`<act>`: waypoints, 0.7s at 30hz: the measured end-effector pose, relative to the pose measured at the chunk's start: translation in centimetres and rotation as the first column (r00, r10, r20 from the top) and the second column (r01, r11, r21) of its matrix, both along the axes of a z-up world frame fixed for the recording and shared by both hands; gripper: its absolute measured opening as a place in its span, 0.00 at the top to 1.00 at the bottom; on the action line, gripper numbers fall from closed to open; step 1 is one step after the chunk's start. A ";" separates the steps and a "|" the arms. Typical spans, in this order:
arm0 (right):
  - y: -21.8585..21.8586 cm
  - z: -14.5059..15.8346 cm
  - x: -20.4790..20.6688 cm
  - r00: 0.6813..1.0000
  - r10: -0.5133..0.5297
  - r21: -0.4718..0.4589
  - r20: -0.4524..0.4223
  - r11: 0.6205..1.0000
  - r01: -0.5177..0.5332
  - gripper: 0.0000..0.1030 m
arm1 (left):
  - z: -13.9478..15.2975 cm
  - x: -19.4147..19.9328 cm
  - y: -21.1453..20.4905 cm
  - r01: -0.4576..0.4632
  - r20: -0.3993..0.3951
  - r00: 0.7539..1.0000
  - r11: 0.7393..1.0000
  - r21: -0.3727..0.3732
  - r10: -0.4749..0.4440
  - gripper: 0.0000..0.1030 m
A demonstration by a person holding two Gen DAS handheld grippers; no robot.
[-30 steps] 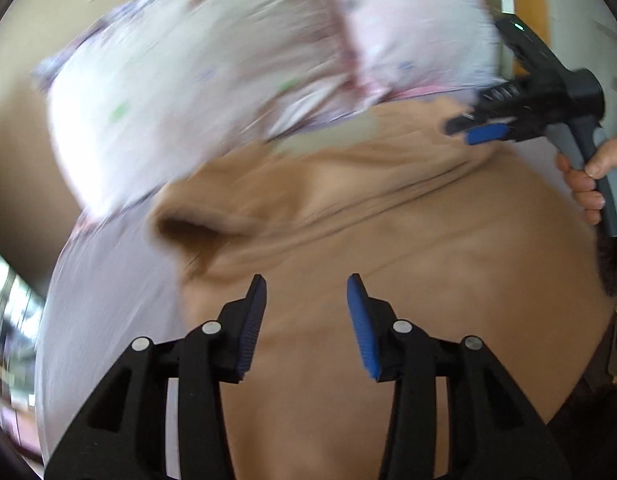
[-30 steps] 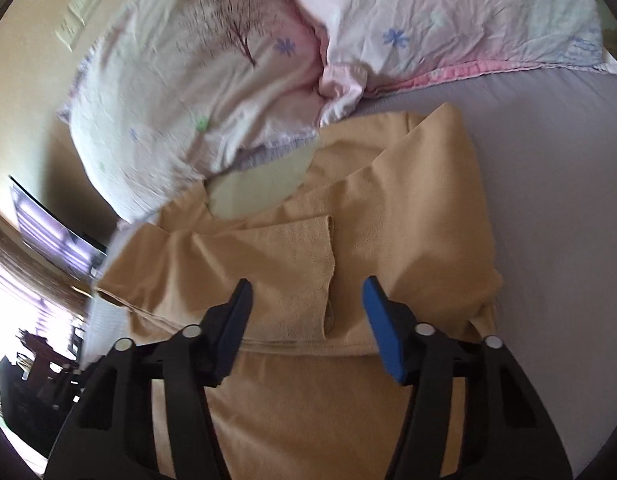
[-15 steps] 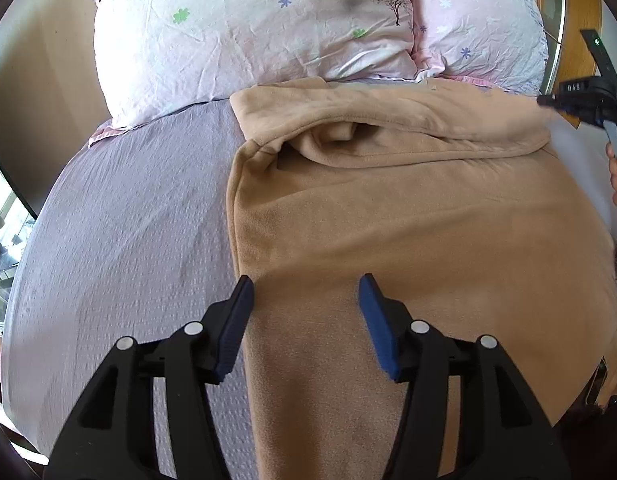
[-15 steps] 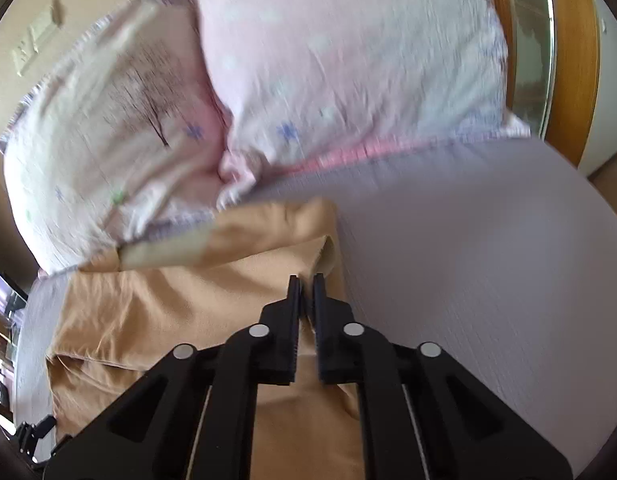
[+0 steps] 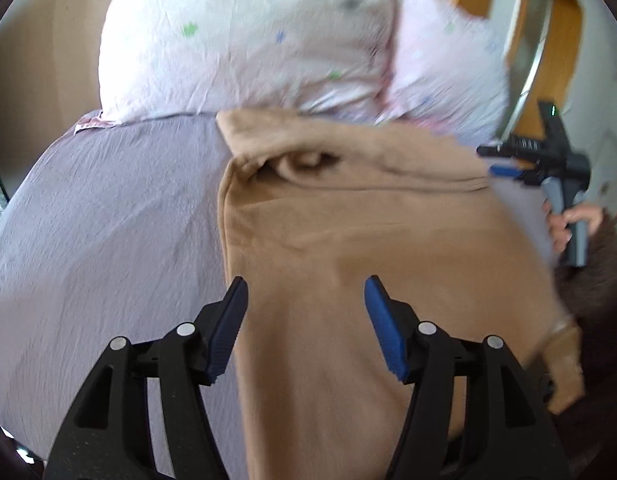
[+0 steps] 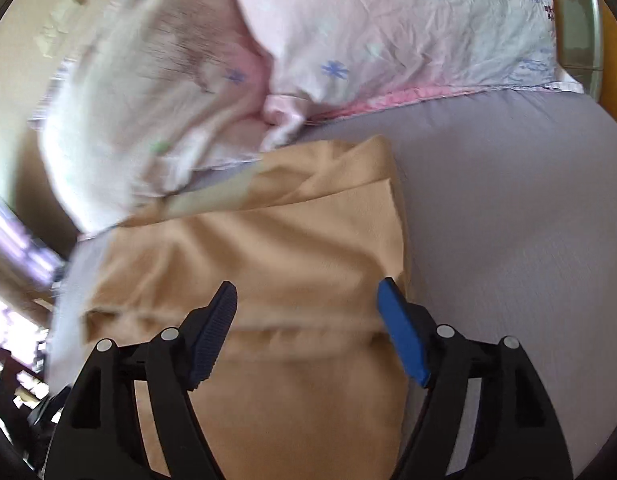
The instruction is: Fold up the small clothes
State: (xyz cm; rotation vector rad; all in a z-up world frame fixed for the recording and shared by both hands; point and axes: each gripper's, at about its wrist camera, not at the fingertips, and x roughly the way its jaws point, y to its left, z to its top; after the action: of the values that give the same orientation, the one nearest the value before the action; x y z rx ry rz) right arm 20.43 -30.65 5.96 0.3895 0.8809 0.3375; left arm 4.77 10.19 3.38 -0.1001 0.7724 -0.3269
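Note:
A tan garment (image 5: 348,248) lies on the lilac bed sheet (image 5: 108,220), its far part folded back toward the pillows. My left gripper (image 5: 306,304) is open and empty above the garment's near left edge. The right gripper shows in the left wrist view (image 5: 508,166) at the garment's far right corner, held in a hand. In the right wrist view the same garment (image 6: 292,256) lies below my right gripper (image 6: 308,308), which is open and empty above its right edge.
Two pink-white patterned pillows (image 5: 248,44) (image 6: 388,28) lie at the head of the bed. A wooden frame with a mirror (image 5: 536,40) stands at the far right. Bare lilac sheet (image 6: 508,220) spreads right of the garment.
My right gripper was shut on the garment's far right corner half a second ago; it is now open and has let go. Both views are blurred from motion.

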 end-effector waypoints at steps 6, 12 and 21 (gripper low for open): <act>-3.0 0.2 -14.5 0.937 0.313 0.057 0.153 0.944 -0.324 0.03 | -0.2 -7.1 6.1 0.111 0.012 0.993 0.937 -0.331 -0.114 0.28; -6.5 -6.0 -22.5 0.948 0.316 0.140 -0.025 0.940 -0.310 0.01 | -4.2 -12.4 8.3 0.106 -0.088 0.985 0.921 -0.374 -0.149 0.22; -3.7 -13.0 -19.1 0.935 0.343 0.277 -0.095 0.911 -0.306 0.14 | -9.5 -8.2 3.8 0.098 -0.201 0.961 0.914 -0.395 -0.190 0.25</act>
State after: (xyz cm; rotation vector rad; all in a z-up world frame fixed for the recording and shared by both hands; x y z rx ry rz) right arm 1.34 -34.38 -7.03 0.5134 1.0476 0.7466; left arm -3.41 14.00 -6.14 -0.4585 0.9474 -0.6148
